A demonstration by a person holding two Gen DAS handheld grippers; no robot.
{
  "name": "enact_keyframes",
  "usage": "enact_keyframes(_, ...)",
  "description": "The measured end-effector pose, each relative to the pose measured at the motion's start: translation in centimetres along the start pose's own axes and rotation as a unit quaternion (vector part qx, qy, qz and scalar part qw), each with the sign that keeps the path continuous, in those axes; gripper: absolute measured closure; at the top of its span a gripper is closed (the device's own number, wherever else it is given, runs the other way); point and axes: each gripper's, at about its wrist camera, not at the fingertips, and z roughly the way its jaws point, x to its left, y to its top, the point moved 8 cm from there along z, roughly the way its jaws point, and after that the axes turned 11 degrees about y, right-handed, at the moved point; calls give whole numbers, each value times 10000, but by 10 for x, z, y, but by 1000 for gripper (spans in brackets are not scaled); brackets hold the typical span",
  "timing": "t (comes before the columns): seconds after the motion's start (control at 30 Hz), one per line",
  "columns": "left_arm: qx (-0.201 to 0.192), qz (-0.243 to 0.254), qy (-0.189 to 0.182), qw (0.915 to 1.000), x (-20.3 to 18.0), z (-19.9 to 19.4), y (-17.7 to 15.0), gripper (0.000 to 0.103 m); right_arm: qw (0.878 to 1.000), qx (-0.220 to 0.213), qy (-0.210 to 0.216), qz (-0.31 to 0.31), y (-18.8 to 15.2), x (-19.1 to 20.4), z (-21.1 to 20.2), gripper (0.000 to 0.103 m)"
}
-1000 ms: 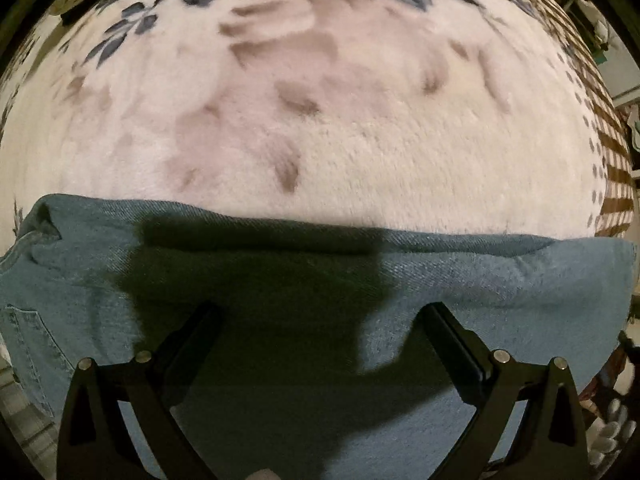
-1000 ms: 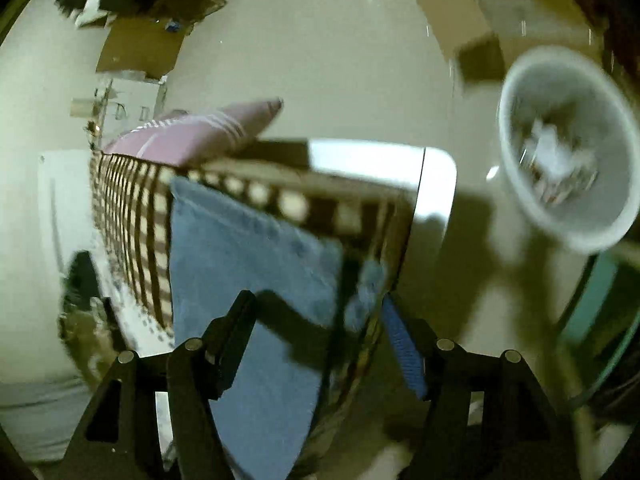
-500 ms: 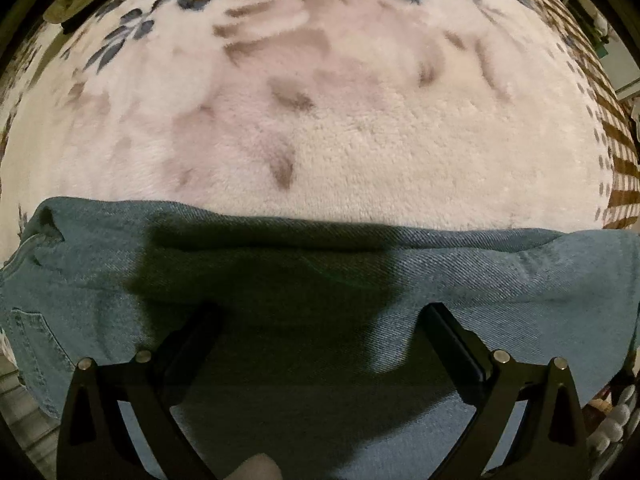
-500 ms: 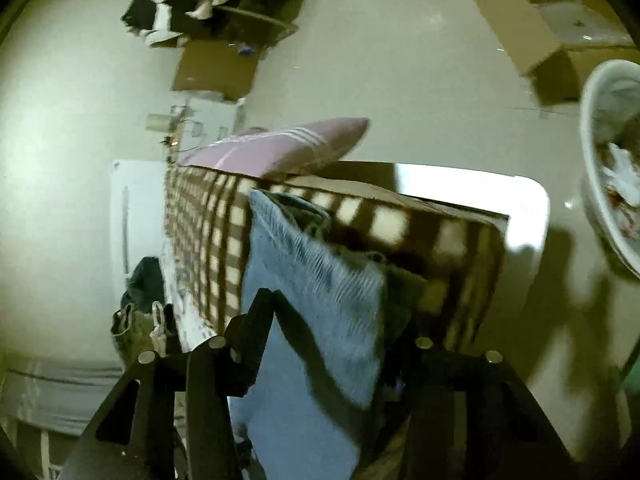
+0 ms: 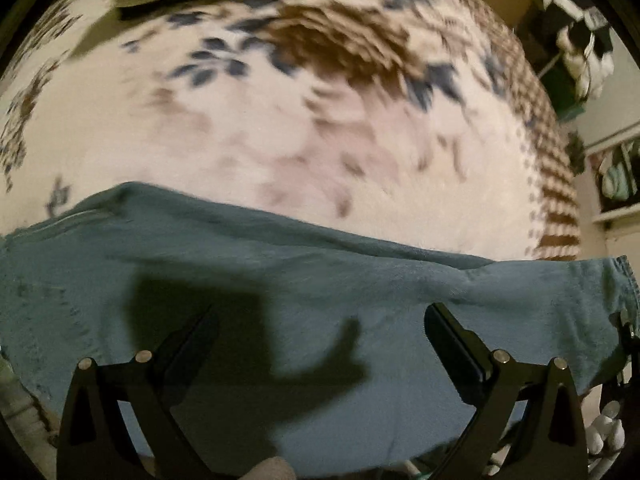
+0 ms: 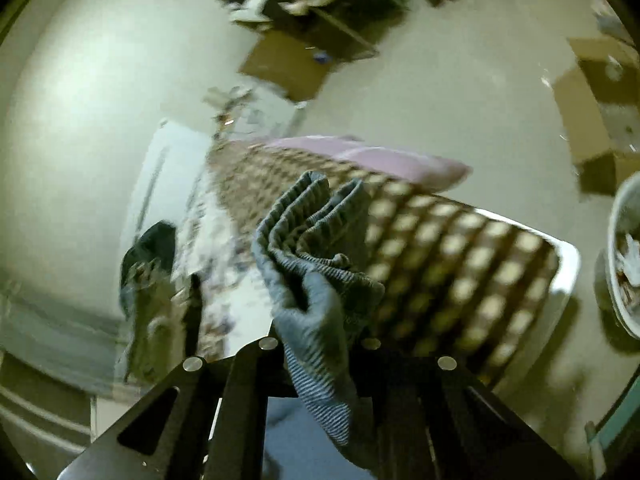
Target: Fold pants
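The blue denim pants [image 5: 304, 280] lie across the near edge of a bed, spread wide in the left wrist view. My left gripper [image 5: 320, 340] is open just above them, holding nothing, its shadow on the denim. In the right wrist view my right gripper [image 6: 320, 344] is shut on a bunched end of the pants [image 6: 316, 256], lifted above the bed. The denim folds stick up between the closed fingers.
A white floral blanket [image 5: 280, 132] with a brown checked border [image 6: 452, 256] covers the bed. A pink pillow [image 6: 372, 156] lies at its far end. On the floor are cardboard boxes [image 6: 596, 120] and a white bin [image 6: 628, 264].
My right gripper has closed on the pants' end and lifted it, bunching the denim. The left gripper has risen and tilted a little, staying open.
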Motion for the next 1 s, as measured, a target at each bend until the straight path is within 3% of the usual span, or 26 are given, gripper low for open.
enact_keyframes(0.17,-86,-268,-131,9995,62,-28,-12,0,9965,514,330,-566,-55,84,23,92)
enact_keyframes(0.4,-46,-790,-4,9969,167,-37,-42,0,9796,1643,637,-967,-195,149,93,92)
enact_keyframes(0.6,45,-1039,130,9945,229,-30,-71,0,9481,2758,372,-1537,-337,144,162,92)
enact_keyframes(0.73,67,-1210,232,9924,258,-27,-86,0,9162,3407,-52,-2108,-405,135,192,87)
enact_keyframes(0.8,101,-1304,236,9911,265,-26,-90,0,9001,3678,-555,-2267,-423,123,202,84)
enact_keyframes(0.87,144,-1401,178,9899,269,-25,-92,0,8990,3810,-450,-2114,-422,128,198,73)
enact_keyframes(0.93,122,-1431,67,9896,264,-26,-88,0,9039,3946,7,-1649,-414,143,186,37)
enact_keyframes(1.0,76,-1404,-72,9900,254,-26,-82,0,9119,3853,298,-1379,-398,151,169,29)
